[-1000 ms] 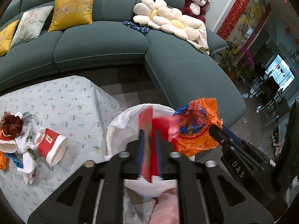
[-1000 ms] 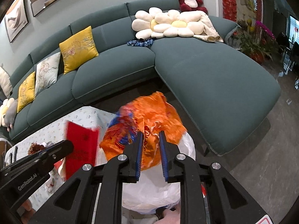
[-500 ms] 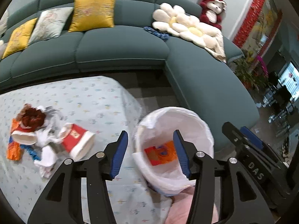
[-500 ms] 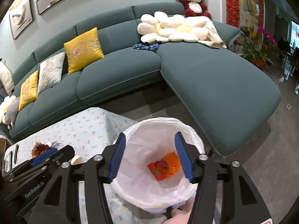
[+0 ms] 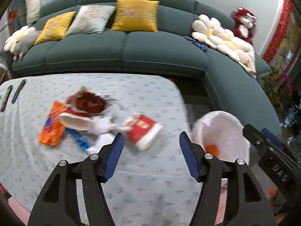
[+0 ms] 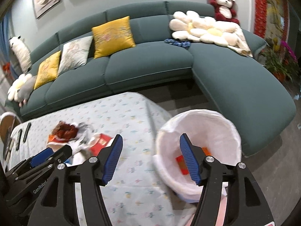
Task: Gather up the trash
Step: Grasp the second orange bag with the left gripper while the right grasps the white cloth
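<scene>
Both wrappers have dropped from my claws into the bin (image 6: pixel 199 131) since a second ago. From the left: trash pile (image 5: pixel 80 120) and red cup (image 5: pixel 144 131) lie on the desk (image 5: pixel 150 98); left claw (image 5: pixel 151 158) and right claw (image 6: pixel 150 157) are empty, jaws opening; the bin stands beside the desk's right edge.

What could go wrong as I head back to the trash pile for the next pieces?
1. The left gripper and right gripper are both opening and empty; side by side, they may collide over the pile.
2. The red paper cup lies on its side against crumpled tissue, so a grab may drag both or roll the cup.
3. The trash bin sits tight against the table corner; a swinging arm might tip it.
</scene>
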Demonstrator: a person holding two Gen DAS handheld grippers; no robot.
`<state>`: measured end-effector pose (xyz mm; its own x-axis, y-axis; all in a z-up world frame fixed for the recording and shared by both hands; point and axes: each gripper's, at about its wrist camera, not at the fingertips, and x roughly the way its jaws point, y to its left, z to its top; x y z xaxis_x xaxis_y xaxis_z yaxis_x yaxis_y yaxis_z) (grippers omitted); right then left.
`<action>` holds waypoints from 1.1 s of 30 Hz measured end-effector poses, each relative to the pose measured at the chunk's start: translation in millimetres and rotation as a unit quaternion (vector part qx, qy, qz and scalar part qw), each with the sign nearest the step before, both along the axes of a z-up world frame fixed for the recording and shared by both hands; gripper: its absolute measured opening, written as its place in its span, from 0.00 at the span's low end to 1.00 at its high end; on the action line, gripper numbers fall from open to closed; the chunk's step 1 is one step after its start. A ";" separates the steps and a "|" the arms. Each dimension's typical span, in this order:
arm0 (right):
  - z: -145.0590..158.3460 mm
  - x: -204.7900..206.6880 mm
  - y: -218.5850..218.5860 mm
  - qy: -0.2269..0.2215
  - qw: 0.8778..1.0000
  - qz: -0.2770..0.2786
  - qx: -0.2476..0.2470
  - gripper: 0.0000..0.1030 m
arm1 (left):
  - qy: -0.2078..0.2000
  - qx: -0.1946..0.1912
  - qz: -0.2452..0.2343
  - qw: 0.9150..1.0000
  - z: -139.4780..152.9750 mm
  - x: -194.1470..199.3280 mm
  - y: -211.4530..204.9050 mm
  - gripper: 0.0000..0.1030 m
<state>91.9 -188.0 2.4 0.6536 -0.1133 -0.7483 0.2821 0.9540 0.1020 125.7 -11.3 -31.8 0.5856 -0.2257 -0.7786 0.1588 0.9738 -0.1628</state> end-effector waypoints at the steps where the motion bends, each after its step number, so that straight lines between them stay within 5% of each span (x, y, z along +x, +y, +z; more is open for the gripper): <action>1: -0.8 0.3 7.7 0.001 1.000 0.006 -0.001 0.62 | -0.001 0.003 0.008 1.000 -1.5 -1.0 8.6 0.60; 8: -14.8 6.6 65.3 0.020 0.998 0.052 -0.002 0.63 | 0.009 0.021 0.069 0.997 -20.3 -8.3 77.0 0.72; 17: -41.0 16.0 126.0 0.044 0.994 0.095 -0.001 0.67 | 0.036 0.029 0.136 0.990 -47.9 -8.6 158.2 0.74; 33: -105.6 68.3 179.6 0.118 0.988 0.098 0.033 0.67 | 0.086 0.028 0.215 0.972 -99.7 43.5 269.8 0.83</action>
